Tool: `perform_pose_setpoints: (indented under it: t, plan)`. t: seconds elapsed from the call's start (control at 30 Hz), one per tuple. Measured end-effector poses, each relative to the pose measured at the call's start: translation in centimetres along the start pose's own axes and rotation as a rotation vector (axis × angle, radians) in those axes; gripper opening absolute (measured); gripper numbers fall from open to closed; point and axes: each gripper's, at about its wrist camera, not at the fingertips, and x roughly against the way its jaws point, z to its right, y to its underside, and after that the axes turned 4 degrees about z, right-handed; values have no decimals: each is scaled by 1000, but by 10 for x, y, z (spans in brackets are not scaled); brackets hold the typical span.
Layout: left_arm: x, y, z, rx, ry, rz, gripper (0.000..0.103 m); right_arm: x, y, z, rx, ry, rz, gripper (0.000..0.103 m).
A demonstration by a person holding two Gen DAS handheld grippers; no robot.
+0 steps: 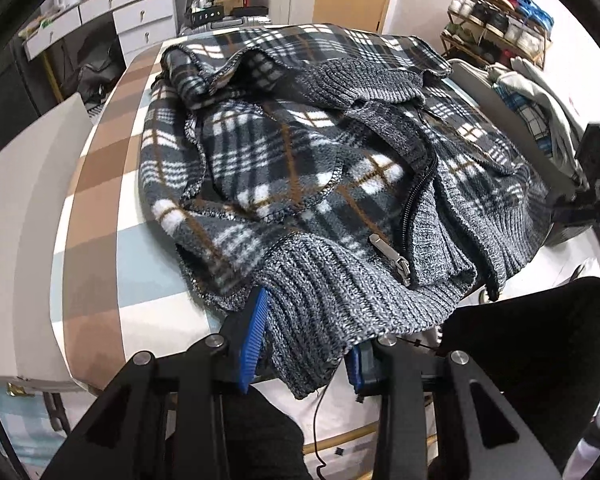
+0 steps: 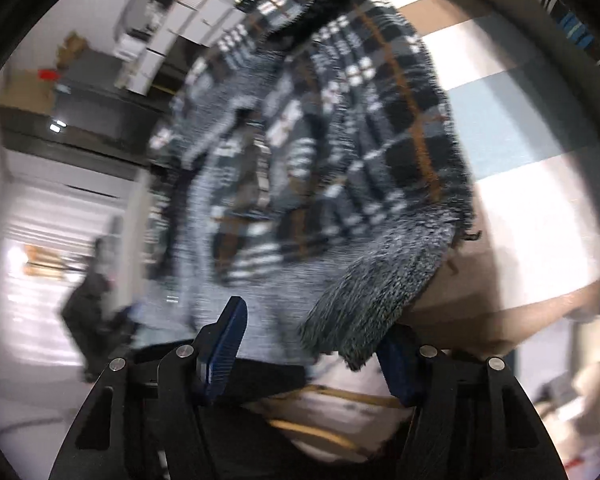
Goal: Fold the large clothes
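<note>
Left gripper (image 1: 306,344) clamped on ribbed hem of the knit jacket (image 1: 320,168), which lies spread on the checked bed (image 1: 100,208) ahead; right gripper (image 2: 312,344) straddles the far hem corner, contact too blurred to tell

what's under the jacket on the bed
Under the jacket only the checked sheet shows, around its edges. Whatever lies beneath its middle is covered. Its ribbed hem hangs over the bed's near edge.

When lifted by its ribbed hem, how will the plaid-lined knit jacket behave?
Probably floppy: the jacket already lies in loose folds and its hem droops over the bed edge. Thick knit and fleece suggest some weight. The zipper pull may swing.
</note>
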Motion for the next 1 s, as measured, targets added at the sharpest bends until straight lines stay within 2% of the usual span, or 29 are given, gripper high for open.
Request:
perform_pose_setpoints:
  t: [0.13,0.3,0.37,0.5,0.57,0.67,0.7,0.87,0.93,1.0]
  plan:
    - [-1,1,0,1,-1,-3,29,7,-2,0,-8,48,69,52]
    - [-2,1,-3,16,7,-15,29,11,-10,7,-56,38,142,18]
    - [-2,0,-7,35,33,-22,29,9,-11,6,-66,13,171,13]
    - [0,3,-13,65,154,-60,29,14,-9,3,-63,-67,270,11]
    - [4,4,-23,125,220,-62,30,12,-8,3,-61,-87,275,11]
    - [2,7,-40,237,363,-107,46,17,-8,5,-57,-121,287,10]
    - [1,8,-43,265,384,-114,50,20,-7,6,-59,-136,292,10]
    - [-6,11,-47,357,442,-163,50,31,-5,19,-98,-236,319,10]
    - [-8,14,-49,398,459,-183,50,33,-4,20,-101,-248,318,11]
    - [-3,19,-50,427,464,-170,52,33,-4,18,-90,-244,317,11]
